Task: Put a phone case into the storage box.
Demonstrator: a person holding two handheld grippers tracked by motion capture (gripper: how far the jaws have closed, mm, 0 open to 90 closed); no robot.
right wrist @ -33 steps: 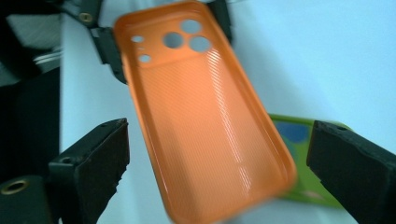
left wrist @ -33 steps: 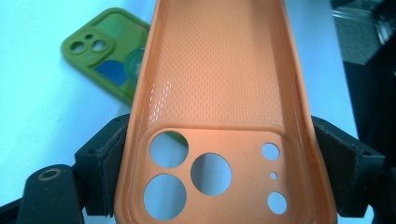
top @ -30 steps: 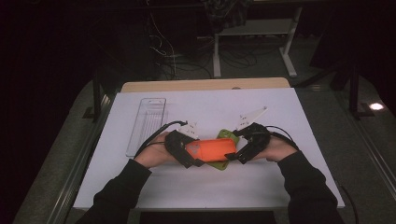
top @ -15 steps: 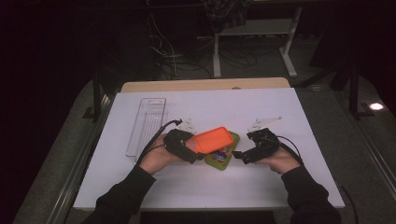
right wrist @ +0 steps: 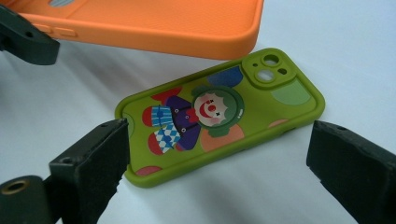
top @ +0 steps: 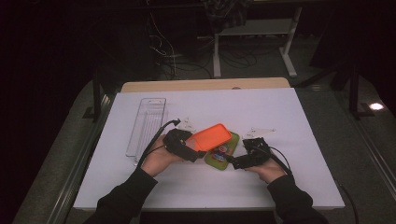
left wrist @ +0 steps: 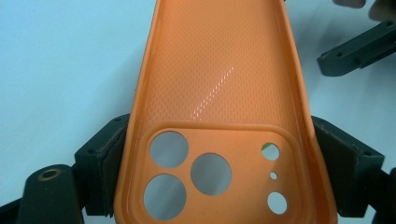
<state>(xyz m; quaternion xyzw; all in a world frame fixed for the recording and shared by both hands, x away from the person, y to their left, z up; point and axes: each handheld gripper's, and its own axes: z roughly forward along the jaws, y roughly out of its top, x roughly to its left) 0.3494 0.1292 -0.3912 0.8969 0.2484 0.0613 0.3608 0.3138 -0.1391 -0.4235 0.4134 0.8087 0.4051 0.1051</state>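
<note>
My left gripper (top: 187, 148) is shut on an orange phone case (top: 211, 136), held by its camera end above the table; its pads (left wrist: 109, 161) press both long edges of the orange phone case (left wrist: 219, 102), hollow side up. A green phone case (top: 223, 151) with a clown picture lies flat on the white table, partly under the orange one. My right gripper (top: 239, 161) is open and low at the green phone case's near right end. In the right gripper view its jaws stand wide on either side of the green phone case (right wrist: 219, 114), with the orange phone case (right wrist: 154, 21) above.
A clear plastic tray (top: 146, 125) lies at the left of the white table top (top: 289, 116). Two small clear plastic pieces (top: 259, 132) rest behind the hands. Cables trail from both grippers. A dark floor with table legs and wires lies beyond the far edge.
My right gripper has let go of the orange case's right end and come down toward the table beside the green case. The left gripper still holds the orange case, now tilted up.
</note>
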